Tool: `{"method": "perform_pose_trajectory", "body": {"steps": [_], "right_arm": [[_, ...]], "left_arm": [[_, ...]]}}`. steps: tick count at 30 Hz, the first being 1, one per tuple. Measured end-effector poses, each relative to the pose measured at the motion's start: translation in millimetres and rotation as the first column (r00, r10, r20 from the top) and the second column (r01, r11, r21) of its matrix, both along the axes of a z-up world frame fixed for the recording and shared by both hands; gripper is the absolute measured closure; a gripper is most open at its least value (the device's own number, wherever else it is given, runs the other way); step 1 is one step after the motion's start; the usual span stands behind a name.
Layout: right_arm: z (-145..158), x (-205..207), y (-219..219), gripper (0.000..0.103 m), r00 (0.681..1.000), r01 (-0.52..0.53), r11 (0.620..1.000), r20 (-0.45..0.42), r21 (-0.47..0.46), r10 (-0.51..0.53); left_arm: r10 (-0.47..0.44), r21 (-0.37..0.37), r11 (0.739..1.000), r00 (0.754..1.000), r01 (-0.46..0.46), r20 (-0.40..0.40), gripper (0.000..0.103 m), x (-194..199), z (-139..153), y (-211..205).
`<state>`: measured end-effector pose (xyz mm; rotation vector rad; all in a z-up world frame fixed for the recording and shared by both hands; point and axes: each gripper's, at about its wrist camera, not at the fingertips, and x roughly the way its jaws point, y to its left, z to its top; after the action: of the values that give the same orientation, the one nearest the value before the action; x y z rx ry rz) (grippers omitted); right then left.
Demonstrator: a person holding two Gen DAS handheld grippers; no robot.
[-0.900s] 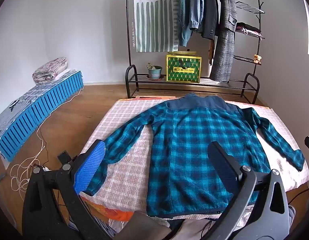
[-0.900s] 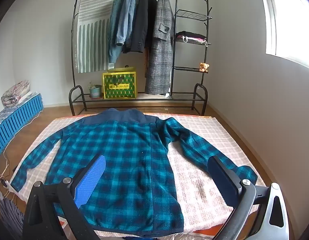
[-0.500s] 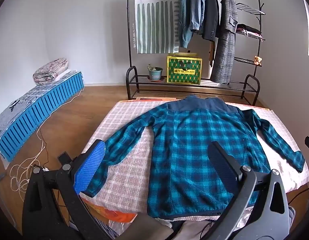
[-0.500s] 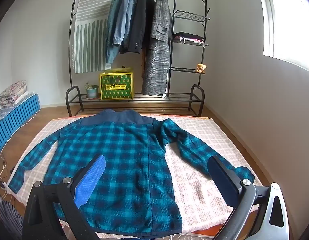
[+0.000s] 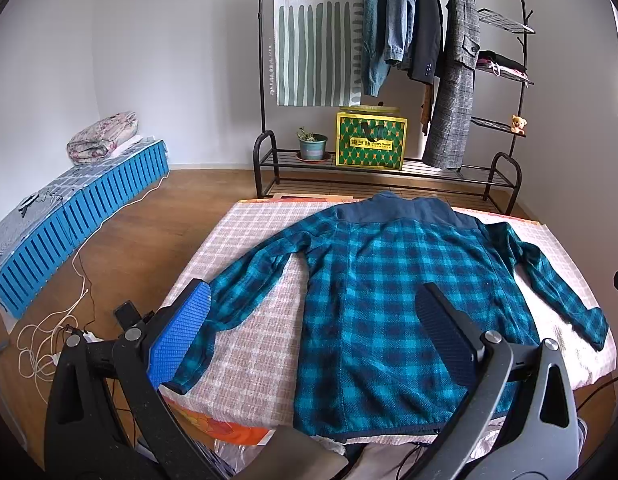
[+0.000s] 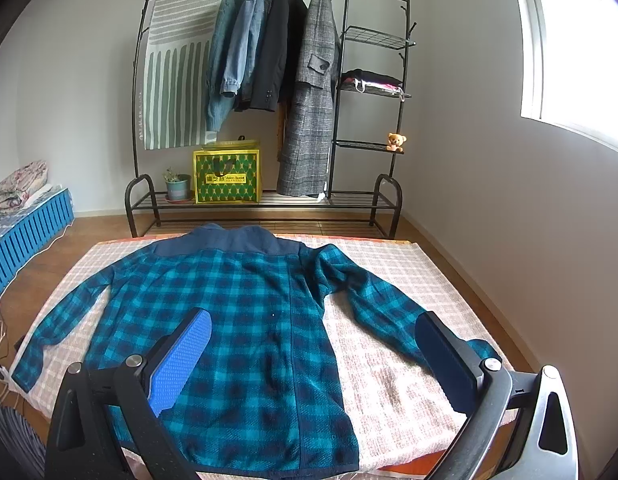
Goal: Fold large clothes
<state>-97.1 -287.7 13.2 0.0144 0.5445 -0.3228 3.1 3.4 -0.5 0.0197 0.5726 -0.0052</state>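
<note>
A teal and navy checked shirt (image 5: pixel 393 296) (image 6: pixel 245 320) lies flat, back up, on a pink checked cloth (image 5: pixel 245 352) (image 6: pixel 393 376), collar at the far end, both sleeves spread out to the sides. My left gripper (image 5: pixel 313 320) hovers open above the near hem and the left sleeve, with nothing between its blue pads. My right gripper (image 6: pixel 313 344) also hangs open, above the shirt's lower right side and the right sleeve's cuff (image 6: pixel 481 348), holding nothing.
A black clothes rack (image 5: pixel 389 80) (image 6: pixel 269 100) with hanging coats, a green-yellow bag (image 6: pixel 227 176) and a potted plant (image 5: pixel 312 146) stands beyond the cloth. A blue slatted platform (image 5: pixel 81 208) with folded bedding lies at the left, and white cables (image 5: pixel 49 332) trail on the wooden floor.
Both grippers have drifted slightly back and up, so the shirt sits a little lower and smaller in both views. Jaws stay wide apart; the shirt has not moved.
</note>
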Motion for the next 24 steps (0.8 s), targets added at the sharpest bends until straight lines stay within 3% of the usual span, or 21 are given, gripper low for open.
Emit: {"method": "perform_pose_trajectory", "body": {"steps": [24], "right_arm": [[0.1,6.8,2.6,0.000,1.000,-0.022,1.000,0.012,-0.001,0.022]], "left_arm": [[0.009,-0.005,1.000,1.000,-0.009,-0.005,0.000,4.8,1.4,4.9]]}}
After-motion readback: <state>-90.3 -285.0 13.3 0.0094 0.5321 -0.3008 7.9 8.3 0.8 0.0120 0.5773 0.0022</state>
